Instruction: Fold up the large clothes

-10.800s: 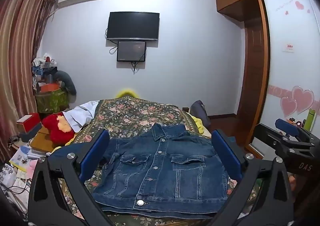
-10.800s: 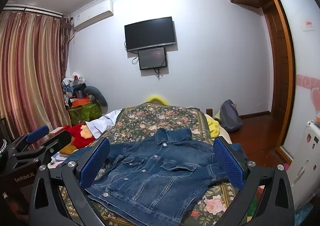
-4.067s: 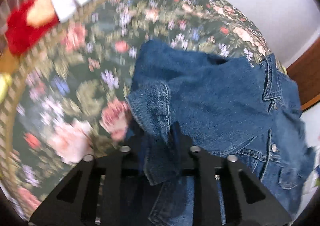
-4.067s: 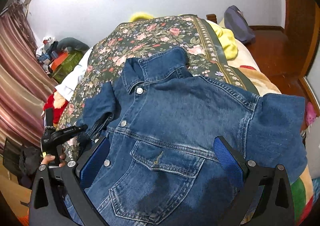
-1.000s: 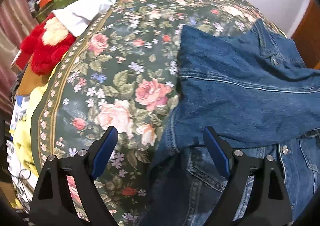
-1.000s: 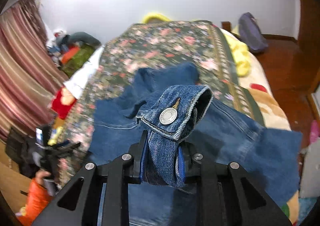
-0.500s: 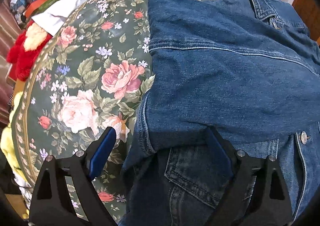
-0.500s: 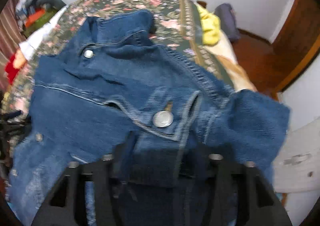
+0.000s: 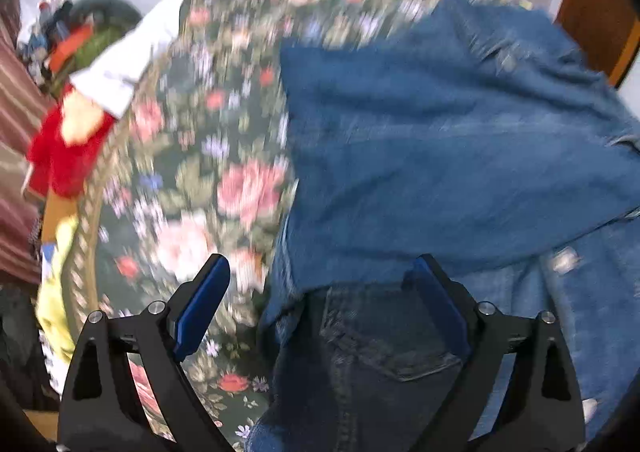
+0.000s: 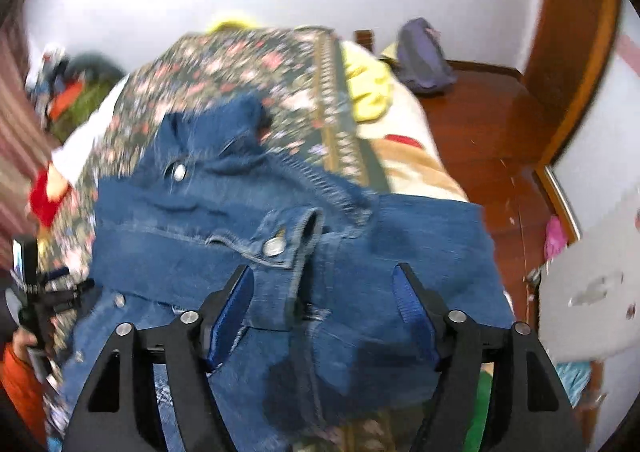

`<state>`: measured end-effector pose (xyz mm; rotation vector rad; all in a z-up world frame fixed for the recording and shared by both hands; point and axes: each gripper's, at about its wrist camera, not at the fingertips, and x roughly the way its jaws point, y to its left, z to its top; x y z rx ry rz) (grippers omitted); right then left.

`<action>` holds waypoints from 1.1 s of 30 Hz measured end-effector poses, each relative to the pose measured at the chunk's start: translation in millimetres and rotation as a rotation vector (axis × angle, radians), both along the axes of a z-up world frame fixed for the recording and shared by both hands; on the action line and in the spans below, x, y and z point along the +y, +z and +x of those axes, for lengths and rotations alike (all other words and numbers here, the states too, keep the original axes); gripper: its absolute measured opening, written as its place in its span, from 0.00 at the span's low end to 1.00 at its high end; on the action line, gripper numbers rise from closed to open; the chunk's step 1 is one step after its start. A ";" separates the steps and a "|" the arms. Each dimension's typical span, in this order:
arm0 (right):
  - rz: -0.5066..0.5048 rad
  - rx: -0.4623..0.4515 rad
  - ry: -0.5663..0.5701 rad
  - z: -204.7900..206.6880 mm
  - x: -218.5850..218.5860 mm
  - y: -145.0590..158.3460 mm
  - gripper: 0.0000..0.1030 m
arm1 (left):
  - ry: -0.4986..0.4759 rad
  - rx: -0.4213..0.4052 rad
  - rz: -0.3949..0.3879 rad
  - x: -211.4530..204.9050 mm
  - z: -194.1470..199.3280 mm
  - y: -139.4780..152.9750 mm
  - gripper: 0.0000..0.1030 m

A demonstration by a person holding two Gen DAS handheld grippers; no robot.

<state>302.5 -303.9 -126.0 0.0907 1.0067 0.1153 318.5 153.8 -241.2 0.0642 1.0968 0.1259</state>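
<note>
Denim jacket (image 10: 280, 220), blue and stiff-seamed with metal snaps, lies mid-frame on the floral bedspread (image 9: 192, 156), one sleeve folded across its chest. Left claw (image 9: 316, 292) stands wide above its lower edge; right claw (image 10: 324, 292) is opening, the buttoned cuff (image 10: 286, 248) loose between its pads.

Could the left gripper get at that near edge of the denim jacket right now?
Probably yes: the left gripper is open, the denim jacket edge lies between its fingers, nothing covering it.

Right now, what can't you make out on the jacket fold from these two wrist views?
- Left wrist: denim jacket and floral bedspread are motion-blurred; the right sleeve is cut off by the frame edge.
- Right wrist: jacket hem hidden behind the right gripper, whose jaws are opening clear of the cuff.
- Left gripper: hides the fabric directly beneath it.
</note>
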 end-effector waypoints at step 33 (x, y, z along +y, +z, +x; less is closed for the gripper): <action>0.417 0.230 -0.418 -3.7 -156.6 -128.4 0.48 | -0.253 0.051 -0.199 -170.5 75.6 -1.0 0.93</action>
